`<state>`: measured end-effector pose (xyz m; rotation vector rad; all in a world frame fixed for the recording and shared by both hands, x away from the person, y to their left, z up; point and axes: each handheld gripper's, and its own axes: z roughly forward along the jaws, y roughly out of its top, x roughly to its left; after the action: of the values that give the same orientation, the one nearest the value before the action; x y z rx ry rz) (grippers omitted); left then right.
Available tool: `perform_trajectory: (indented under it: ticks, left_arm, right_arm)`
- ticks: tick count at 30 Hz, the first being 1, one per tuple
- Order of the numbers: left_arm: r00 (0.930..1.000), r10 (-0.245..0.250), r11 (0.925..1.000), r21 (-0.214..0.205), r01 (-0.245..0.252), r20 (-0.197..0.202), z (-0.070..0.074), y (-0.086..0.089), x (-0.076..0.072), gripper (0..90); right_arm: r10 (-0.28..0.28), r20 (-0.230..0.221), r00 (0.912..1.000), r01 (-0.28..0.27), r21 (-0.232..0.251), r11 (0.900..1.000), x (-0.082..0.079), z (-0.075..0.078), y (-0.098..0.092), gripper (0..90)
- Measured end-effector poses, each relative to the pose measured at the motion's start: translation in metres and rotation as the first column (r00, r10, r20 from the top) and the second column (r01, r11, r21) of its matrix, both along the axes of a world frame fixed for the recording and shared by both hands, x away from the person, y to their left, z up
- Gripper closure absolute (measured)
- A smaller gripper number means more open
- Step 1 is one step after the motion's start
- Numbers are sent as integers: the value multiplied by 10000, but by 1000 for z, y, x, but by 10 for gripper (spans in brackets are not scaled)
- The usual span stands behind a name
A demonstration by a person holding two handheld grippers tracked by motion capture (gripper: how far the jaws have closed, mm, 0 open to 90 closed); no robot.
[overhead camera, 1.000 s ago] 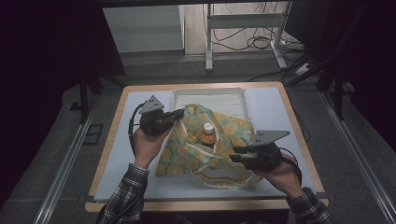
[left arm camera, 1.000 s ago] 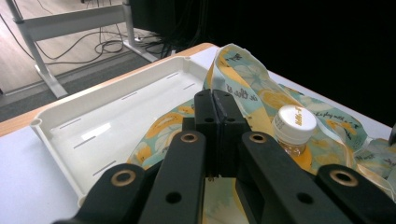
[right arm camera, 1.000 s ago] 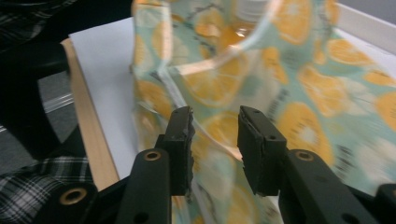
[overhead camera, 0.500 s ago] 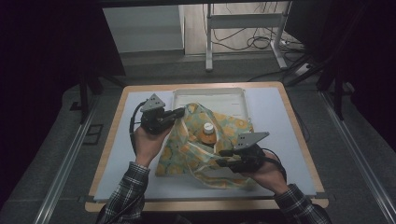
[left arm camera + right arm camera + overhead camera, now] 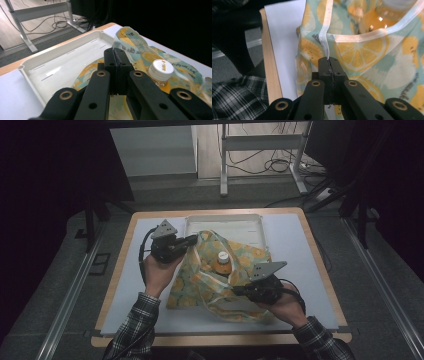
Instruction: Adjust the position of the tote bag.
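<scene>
**Mia:** Two grippers are holding one cloth bag (image 5: 220, 280), the one with oranges and lemons printed on it. Can you see how?

**Ben:** Yes. The left gripper (image 5: 192, 240) has its fingers (image 5: 117, 67) squeezed together on the bag's top edge. The edge sticks up just past the fingertips, and the rest of the bag hangs down under them onto the desk (image 5: 300, 250).

**Mia:** And the right gripper (image 5: 239, 291)?

**Ben:** Its fingers (image 5: 329, 72) have just been closing. Now they are pinched tight on the pale strap (image 5: 324, 37) of the bag. The strap comes out right at the fingertips and runs up and away from them.

**Mia:** What is inside the bag?

**Ben:** A bottle (image 5: 222, 262) with orange drink and a white cap (image 5: 161, 68). It lies in the open mouth of the bag, between the two pairs of fingers. In the left gripper view it is just beside the fingers, on their right. In the right gripper view it is farther off, past the fingertips, behind the strap.

**Mia:** And the white tray (image 5: 250, 222)?

**Ben:** It sits on the desk beyond the left fingers. One corner of the bag lies over its near rim.
</scene>
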<state>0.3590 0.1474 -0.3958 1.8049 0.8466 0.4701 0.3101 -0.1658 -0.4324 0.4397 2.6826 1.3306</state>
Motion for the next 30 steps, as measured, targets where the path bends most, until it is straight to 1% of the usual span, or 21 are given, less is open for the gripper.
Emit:
perform_trajectory:
  ticks: [2,3,4,6,8,10,12,14,16,17,22,23,24,25,26,27,28,29,30]
  left_arm:
    - [9999,93,9998,146,-94,76,0,0,-1,846]
    - [9999,93,9998,146,-94,76,0,0,-1,825]
    - [9998,168,9996,228,-171,103,-1,0,-1,795]
    - [9996,219,9994,252,-223,162,-1,0,-2,735]
    - [9996,229,9994,242,-232,143,-2,2,-2,695]
    - [9996,224,9994,242,-228,155,-2,2,-3,627]
    - [9997,175,9995,265,-179,148,-2,4,-3,581]
    - [9997,167,9996,212,-170,160,-2,6,-5,507]
    - [9999,73,9998,160,-75,134,-1,9,-6,469]
    - [9998,108,9998,159,-110,157,-1,10,-6,451]
    - [9999,-7,10000,91,6,156,1,14,-9,408]
    - [9997,-168,9998,99,167,150,1,14,-12,401]
    - [9997,-168,9998,99,167,150,1,14,-12,389]
    - [9993,-346,9993,154,344,115,1,14,-16,386]
    - [9993,-346,9993,154,344,115,1,14,-16,386]
    - [9986,-518,9984,223,516,104,1,13,-20,383]
    - [9986,-518,9984,223,516,104,1,13,-20,379]
    - [9980,-625,9977,254,623,68,0,13,-22,378]
    - [9975,-711,9972,246,709,54,0,13,-24,378]
  right_arm:
    - [-66,10,10000,66,209,9998,1,5,-2,895]
    - [-107,36,9999,106,271,9996,2,7,-3,895]
    - [-131,46,9999,129,306,9994,3,9,-4,895]
    - [-223,113,9997,219,350,9991,4,13,-5,895]
    - [-297,116,9995,292,416,9987,6,16,-6,895]
    - [-376,145,9992,369,447,9983,8,19,-6,895]
    - [-401,136,9991,394,486,9980,10,20,-6,895]
    - [-470,44,9989,467,580,9972,14,23,-5,895]
    - [-513,-19,9987,513,639,9966,17,25,-6,895]
    - [-557,-37,9984,558,656,9963,19,26,-6,895]
    - [-692,-19,9976,692,708,9951,24,32,-6,895]
    - [-758,48,9971,753,711,9946,27,35,-5,895]
    - [-783,73,9969,776,712,9944,28,37,-5,895]
    - [-821,100,9966,812,689,9943,30,39,-5,895]
    - [-869,124,9961,859,677,9940,31,40,-4,895]
    - [-902,139,9958,890,693,9936,33,41,-4,895]
    - [-902,139,9958,890,693,9936,33,41,-4,895]
    - [-1053,140,9943,1041,676,9923,36,43,-4,895]
    - [-1053,140,9943,1041,676,9923,36,43,-4,895]
